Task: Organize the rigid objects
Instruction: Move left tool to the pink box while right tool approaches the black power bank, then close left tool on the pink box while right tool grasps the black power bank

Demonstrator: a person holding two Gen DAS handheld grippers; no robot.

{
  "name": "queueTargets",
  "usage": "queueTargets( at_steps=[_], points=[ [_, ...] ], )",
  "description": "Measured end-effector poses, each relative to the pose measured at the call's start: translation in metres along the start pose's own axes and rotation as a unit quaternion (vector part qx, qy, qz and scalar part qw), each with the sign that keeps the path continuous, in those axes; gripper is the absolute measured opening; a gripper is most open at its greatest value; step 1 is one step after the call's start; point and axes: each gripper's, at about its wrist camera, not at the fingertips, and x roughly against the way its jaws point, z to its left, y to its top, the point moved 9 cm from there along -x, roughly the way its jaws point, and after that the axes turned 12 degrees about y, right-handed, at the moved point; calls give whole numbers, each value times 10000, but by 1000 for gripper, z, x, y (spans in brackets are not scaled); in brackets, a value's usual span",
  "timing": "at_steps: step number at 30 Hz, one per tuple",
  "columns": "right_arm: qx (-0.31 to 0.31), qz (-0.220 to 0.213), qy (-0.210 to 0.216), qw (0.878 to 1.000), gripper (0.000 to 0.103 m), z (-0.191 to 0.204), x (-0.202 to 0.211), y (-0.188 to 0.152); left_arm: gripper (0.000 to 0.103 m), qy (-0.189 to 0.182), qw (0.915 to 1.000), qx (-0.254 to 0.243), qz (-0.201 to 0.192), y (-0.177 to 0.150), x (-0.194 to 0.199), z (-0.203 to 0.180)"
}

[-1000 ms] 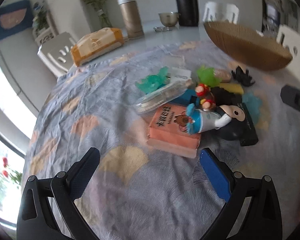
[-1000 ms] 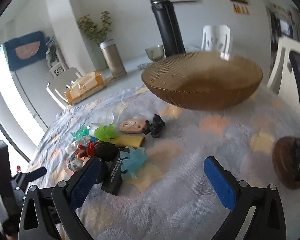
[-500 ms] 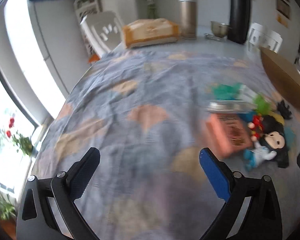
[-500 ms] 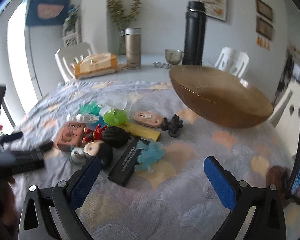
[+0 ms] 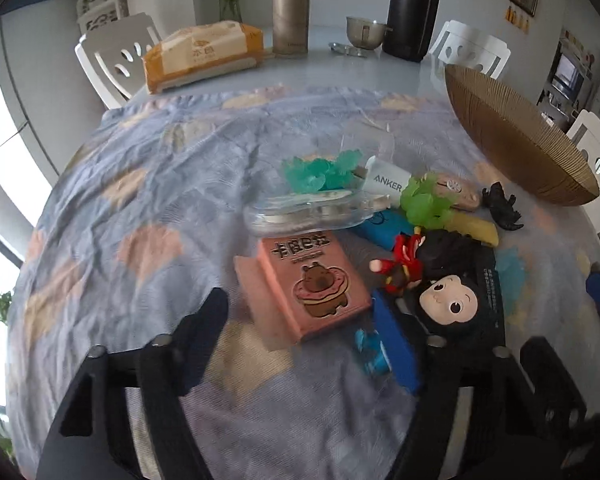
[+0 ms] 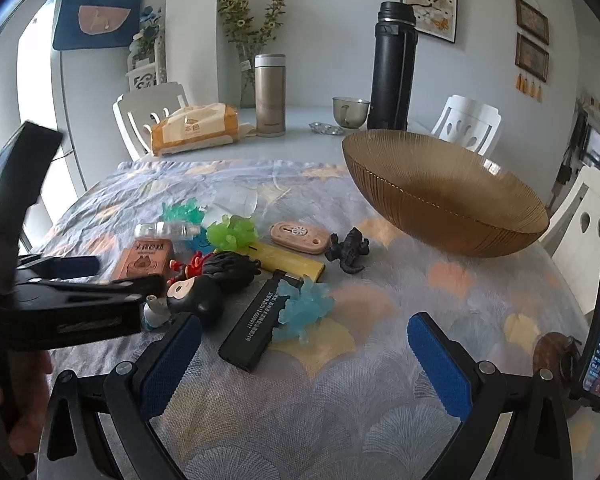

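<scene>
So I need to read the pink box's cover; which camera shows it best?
The left wrist view: the pink box lies close, cover art facing up. In the right wrist view, it is small, partly behind the left gripper.

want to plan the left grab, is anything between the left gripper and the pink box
Nothing visible stands in the way. The left gripper already straddles the near end of the pink box, its jaws closing with the box between them. The doll lies close beside the right-hand finger, and the clear case sits at the box's far end.
</scene>
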Motion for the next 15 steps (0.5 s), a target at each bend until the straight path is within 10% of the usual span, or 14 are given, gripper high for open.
queueTargets(
  at_steps=[6,15],
  points=[
    [16,12,143,9999,103,3,-1,1,45,-103,9998,-12,-140,3,-3,1],
    [-139,411,490,9979,103,7,-9,-9,43,-475,9983,-167,-307,-15,17,18]
  ],
)
